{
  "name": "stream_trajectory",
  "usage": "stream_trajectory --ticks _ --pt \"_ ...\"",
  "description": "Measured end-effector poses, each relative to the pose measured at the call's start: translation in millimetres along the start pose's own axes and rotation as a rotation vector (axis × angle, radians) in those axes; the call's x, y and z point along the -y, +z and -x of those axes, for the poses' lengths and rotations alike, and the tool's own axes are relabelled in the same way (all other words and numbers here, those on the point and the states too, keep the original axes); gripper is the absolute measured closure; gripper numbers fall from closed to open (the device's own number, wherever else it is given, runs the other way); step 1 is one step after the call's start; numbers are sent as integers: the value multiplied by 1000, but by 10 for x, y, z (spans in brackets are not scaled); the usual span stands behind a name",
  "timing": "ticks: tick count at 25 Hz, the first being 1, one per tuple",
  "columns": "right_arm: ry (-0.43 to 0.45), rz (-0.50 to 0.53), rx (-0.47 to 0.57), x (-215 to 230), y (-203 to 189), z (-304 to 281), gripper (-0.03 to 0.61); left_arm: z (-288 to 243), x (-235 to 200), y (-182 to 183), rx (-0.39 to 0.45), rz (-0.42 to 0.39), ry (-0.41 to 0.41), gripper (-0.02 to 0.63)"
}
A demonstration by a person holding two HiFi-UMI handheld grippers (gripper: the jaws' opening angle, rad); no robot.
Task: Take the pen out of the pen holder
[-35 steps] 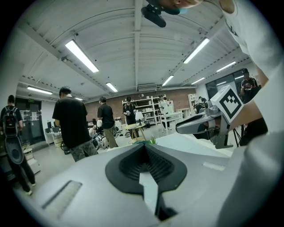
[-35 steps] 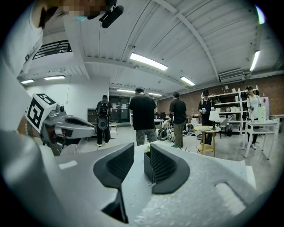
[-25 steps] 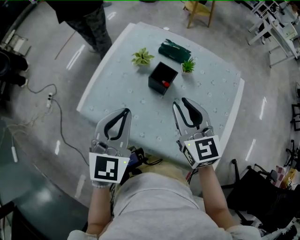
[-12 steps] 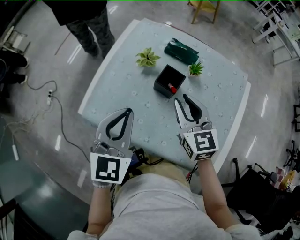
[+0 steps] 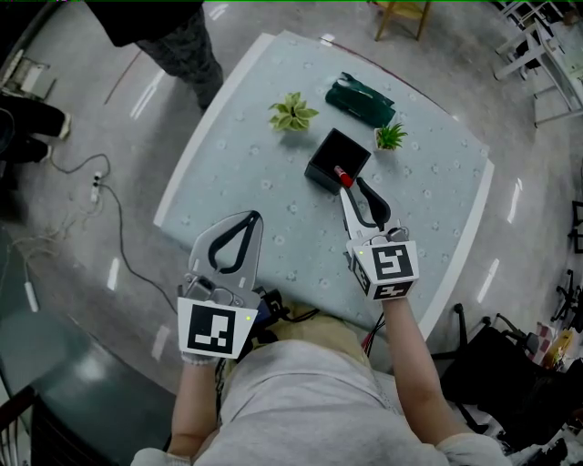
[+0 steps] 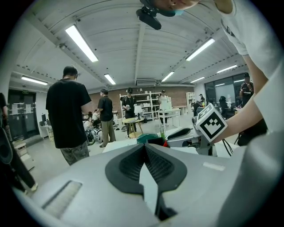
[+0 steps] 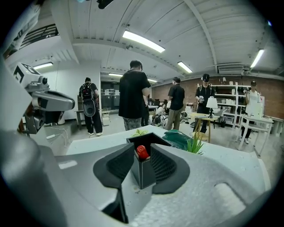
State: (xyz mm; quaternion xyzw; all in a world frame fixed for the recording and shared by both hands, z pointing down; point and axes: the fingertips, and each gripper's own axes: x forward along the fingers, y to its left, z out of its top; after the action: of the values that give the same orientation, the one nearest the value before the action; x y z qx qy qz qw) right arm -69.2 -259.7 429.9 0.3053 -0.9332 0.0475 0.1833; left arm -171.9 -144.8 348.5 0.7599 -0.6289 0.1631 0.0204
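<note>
One pale table (image 5: pixel 239 173), one black pen holder (image 5: pixel 328 153), one red-capped pen (image 5: pixel 343 175), two small potted plants (image 5: pixel 292 114) (image 5: pixel 390 136), one dark green pouch (image 5: pixel 361 98), two grippers, left gripper (image 5: pixel 250 217) and right gripper (image 5: pixel 352 186), one wooden stool (image 5: pixel 401 13), one standing person (image 5: pixel 178 38) beside the table.

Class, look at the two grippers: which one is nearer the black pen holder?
The right gripper: its open jaws point at the pen holder, tips almost at the red-topped pen; the left gripper, shut, hangs over the near edge of the table.
</note>
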Motion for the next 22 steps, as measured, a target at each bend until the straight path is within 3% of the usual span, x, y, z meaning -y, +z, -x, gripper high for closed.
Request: stream_trajectory --ticks 7,11,22 --pt "-2 12 -19 -34 -38 -131 468 -17 -69 -63 -11 7 -10 597" --pt "-22 15 -15 -24 -20 -154 511 -19 -112 -75 -7 10 -13 597" --pt "-65 2 29 38 122 -82 515 -14 -122 -50 6 5 -32 597"
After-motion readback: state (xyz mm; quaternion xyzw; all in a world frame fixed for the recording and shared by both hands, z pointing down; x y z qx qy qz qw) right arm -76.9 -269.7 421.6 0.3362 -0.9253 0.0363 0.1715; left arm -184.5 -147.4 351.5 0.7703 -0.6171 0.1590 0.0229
